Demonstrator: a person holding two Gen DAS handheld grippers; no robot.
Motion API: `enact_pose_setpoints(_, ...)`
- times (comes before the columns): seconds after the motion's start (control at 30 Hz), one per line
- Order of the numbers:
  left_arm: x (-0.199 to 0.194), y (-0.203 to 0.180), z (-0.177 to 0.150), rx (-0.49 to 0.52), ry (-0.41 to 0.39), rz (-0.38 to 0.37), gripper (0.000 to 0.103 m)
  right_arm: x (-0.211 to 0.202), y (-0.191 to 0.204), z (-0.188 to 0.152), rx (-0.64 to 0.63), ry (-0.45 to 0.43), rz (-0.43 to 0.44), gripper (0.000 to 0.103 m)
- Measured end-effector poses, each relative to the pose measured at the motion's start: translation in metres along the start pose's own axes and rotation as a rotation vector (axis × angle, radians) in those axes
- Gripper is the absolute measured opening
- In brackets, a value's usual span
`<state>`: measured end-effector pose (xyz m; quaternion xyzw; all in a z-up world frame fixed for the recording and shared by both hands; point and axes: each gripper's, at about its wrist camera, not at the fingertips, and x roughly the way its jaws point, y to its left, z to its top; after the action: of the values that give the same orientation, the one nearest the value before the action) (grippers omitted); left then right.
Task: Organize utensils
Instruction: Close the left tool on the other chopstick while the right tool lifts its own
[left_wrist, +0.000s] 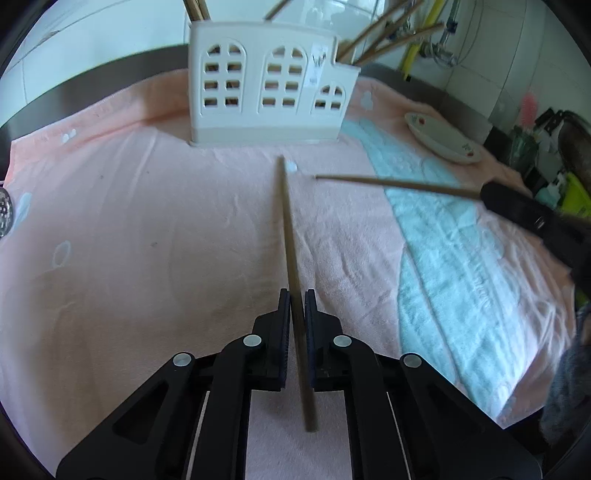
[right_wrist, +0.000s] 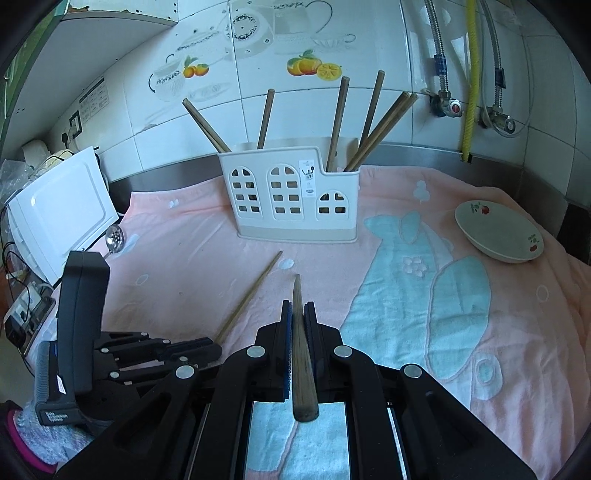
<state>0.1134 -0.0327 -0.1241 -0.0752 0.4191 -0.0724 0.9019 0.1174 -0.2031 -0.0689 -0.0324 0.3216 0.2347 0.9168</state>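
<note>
Plainly, both claws are already loaded: the left gripper (left_wrist: 297, 295) is clamped on a thin wooden chopstick (left_wrist: 290, 236), its pads pressed against the shaft near the thick end, with the long tapered part running out toward twelve o'clock in the left wrist view and its tip resting on or just above the pink towel (left_wrist: 147, 229). The right gripper (right_wrist: 297, 306) is likewise closed on a second chopstick (right_wrist: 300, 339), held around mid-length, the blunt butt sticking back toward the camera at six o'clock and the point aimed ahead. From the right wrist view the white utensil holder (right_wrist: 291, 199) stands at twelve o'clock on the towel, well apart from both claws, with several chopsticks already leaning out of its top; a shallow bowl (right_wrist: 498, 236) sits at about two o'clock. These sticks look light, stiff and smooth, so weight is no concern, but a round, tapering shaft can pivot or slide between flat pads, and a grip close to one end leaves a long lever that swings easily. I judge the right claw's hold, nearer the middle, the steadier of the two; the left one's long free end will likely droop or wobble when lifted. Wood of this kind should not crack under the clamp. To drop each stick into the holder's open top, the point probably has to tip downward first, and the leaning sticks already there could deflect it.
</note>
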Motion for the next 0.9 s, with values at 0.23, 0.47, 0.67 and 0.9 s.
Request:
enact_pose_setpoints(0.23,-0.052,0.009,0.023,0.023,-0.147,-0.016,0.005,-0.006,0.000,0.005,-0.017,-0.005,-0.010,0.007)
enact_pose_setpoints(0.47,-0.082,0.012,0.058,0.072,-0.205,-0.019,0.005,-0.007,-0.001,0.027,-0.001,0.013,0.029,0.007)
enact_pose_setpoints(0.67,-0.094,0.012,0.087,0.113,-0.215,-0.019,0.005,-0.012,-0.002,0.061,-0.028,0.038,0.039,0.007)
enact_pose_setpoints(0.9,-0.110,0.013,0.121,0.144,-0.238,-0.014,0.005,-0.021,-0.004,0.110,-0.053,0.062,0.073,0.007)
